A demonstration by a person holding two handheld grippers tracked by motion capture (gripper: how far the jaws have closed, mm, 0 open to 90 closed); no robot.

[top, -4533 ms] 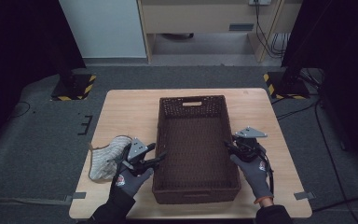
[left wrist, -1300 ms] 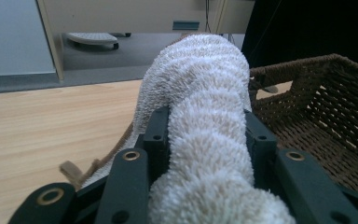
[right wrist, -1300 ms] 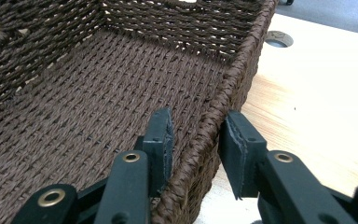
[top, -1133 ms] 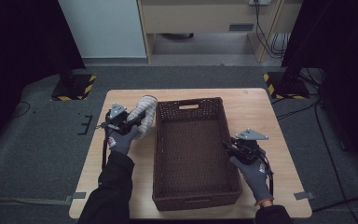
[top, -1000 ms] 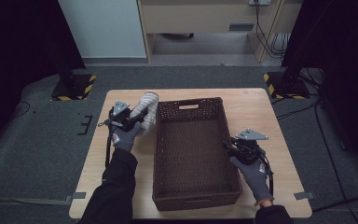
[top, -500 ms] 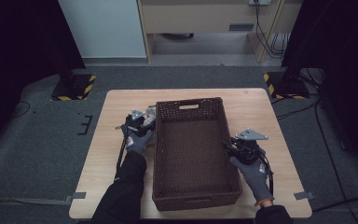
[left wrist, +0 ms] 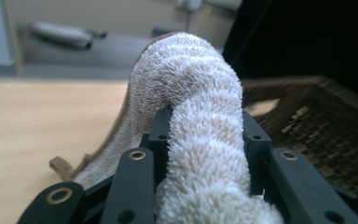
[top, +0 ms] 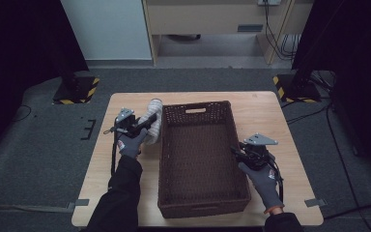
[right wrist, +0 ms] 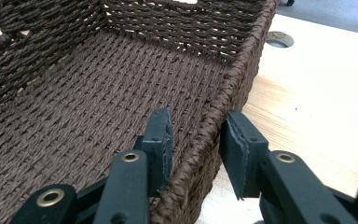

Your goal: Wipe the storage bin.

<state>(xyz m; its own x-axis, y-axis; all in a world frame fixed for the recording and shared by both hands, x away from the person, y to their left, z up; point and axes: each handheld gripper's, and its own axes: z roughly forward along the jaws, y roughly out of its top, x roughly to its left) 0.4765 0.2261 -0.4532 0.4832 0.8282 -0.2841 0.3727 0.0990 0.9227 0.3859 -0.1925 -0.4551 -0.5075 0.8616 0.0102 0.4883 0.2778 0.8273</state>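
Beside the basket (top: 200, 159), left tongs (top: 142, 126) pinch a towel (left wrist: 200, 140); right tongs (right wrist: 196, 149) clamp its rim.

In the left gripper view the towel (left wrist: 200, 140) runs off the bottom edge, so its lower end is cut off, and it covers the inner faces of the jaws; whether the pads press it cannot be read there. The room behind it is blurred, and a grey shape on the floor is too soft to identify. In the high view the left gripper (top: 136, 124) is too small to make out its jaws, and the person's 2 forearms are cut off by the bottom edge. In the right gripper view the basket (right wrist: 98, 107) runs past the left and top edges, and its rim hides the gap between the jaws.
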